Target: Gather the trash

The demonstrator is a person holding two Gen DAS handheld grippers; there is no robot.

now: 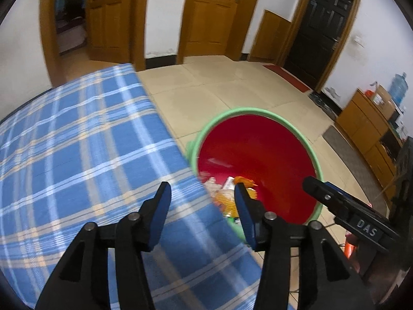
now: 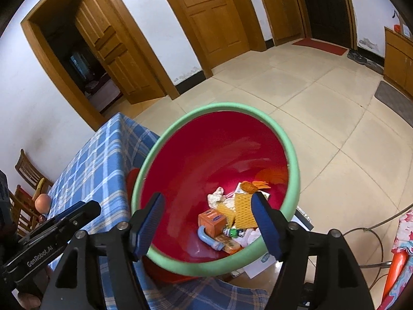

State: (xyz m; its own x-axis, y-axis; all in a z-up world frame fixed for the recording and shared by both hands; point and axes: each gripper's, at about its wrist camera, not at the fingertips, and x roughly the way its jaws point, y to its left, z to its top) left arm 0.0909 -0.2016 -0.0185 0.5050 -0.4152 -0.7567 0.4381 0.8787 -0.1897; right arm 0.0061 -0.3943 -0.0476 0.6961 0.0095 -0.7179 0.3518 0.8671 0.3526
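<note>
A red bin with a green rim [image 1: 258, 113] [image 2: 293, 155] stands on the floor beside a table with a blue plaid cloth [image 1: 77, 142] [image 2: 98, 160]. Trash lies in its bottom: an orange box [image 2: 211, 222], yellow foam netting [image 2: 244, 210], crumpled paper [image 2: 215, 197] and a blue-grey tube [image 2: 207, 240]. My left gripper [image 1: 202, 193] is open and empty over the table's edge by the bin. My right gripper [image 2: 206, 206] is open and empty above the bin's mouth. Each gripper shows in the other's view: the right one [image 1: 343, 209] and the left one [image 2: 56, 230].
Wooden doors [image 1: 209, 13] [image 2: 211, 18] and an open doorway [image 2: 85, 59] line the far wall. A wooden cabinet [image 1: 369, 124] with a water jug [image 1: 399, 87] stands right. Wooden chairs [image 2: 25, 193] stand at the table's left. Papers [image 2: 258, 266] and a cable [image 2: 374, 224] lie on the tiled floor.
</note>
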